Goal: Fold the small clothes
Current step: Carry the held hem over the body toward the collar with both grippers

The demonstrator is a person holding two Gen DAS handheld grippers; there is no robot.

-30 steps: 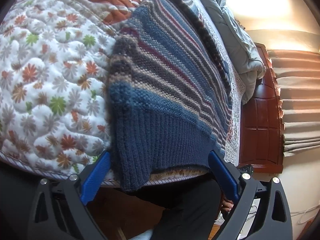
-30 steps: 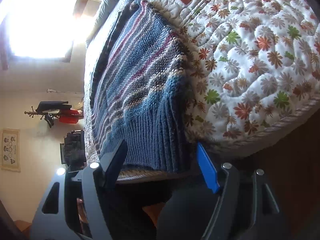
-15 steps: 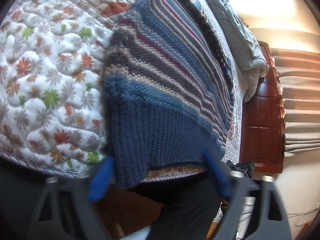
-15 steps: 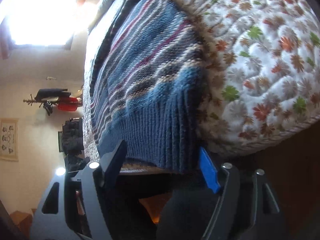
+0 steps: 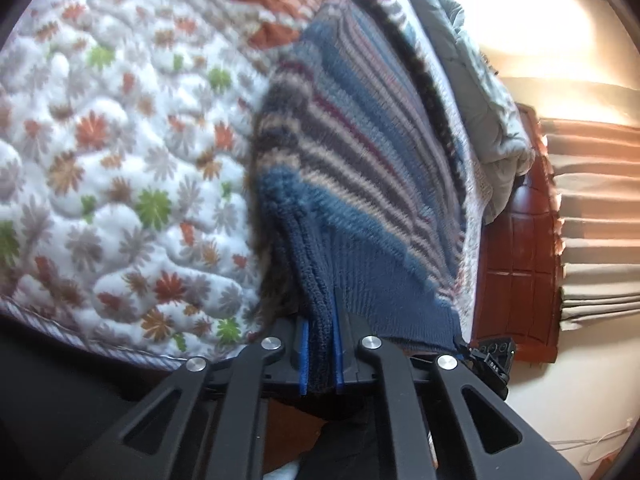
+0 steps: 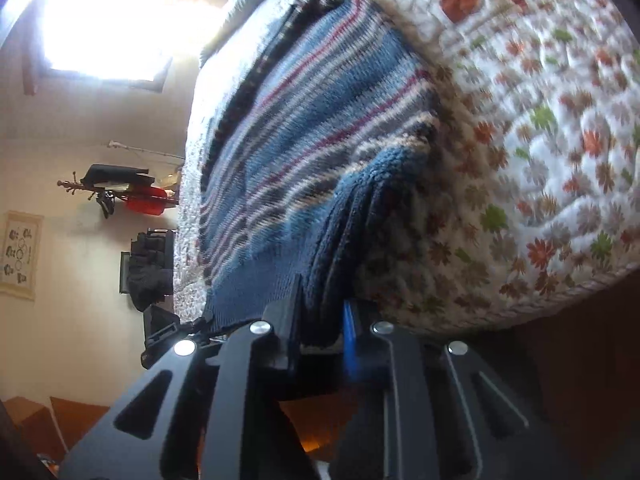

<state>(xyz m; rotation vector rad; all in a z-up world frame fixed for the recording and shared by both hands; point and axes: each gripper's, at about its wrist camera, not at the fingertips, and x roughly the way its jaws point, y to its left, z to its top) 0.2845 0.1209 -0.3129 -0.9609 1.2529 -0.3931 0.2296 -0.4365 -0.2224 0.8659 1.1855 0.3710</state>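
Step in hand: grasping the hem. The striped knitted sweater (image 5: 360,184) lies on the floral quilt (image 5: 120,168), hem over the bed edge. The left gripper (image 5: 320,354) and right gripper (image 6: 322,328) have just closed; each pinches a hem corner. Next, probably: lift both corners together and fold forward

In the left wrist view, the sweater (image 5: 360,184) is lying on the quilt (image 5: 120,184), running from bottom centre toward the upper right of the frame. Its hem is sitting between my left gripper (image 5: 320,356) jaws at bottom centre. The bedding (image 5: 492,120) is lying behind it, upper right. In the right wrist view, the quilt is spreading right of the sweater, whose hem is sitting in my right gripper (image 6: 322,332) at bottom centre.
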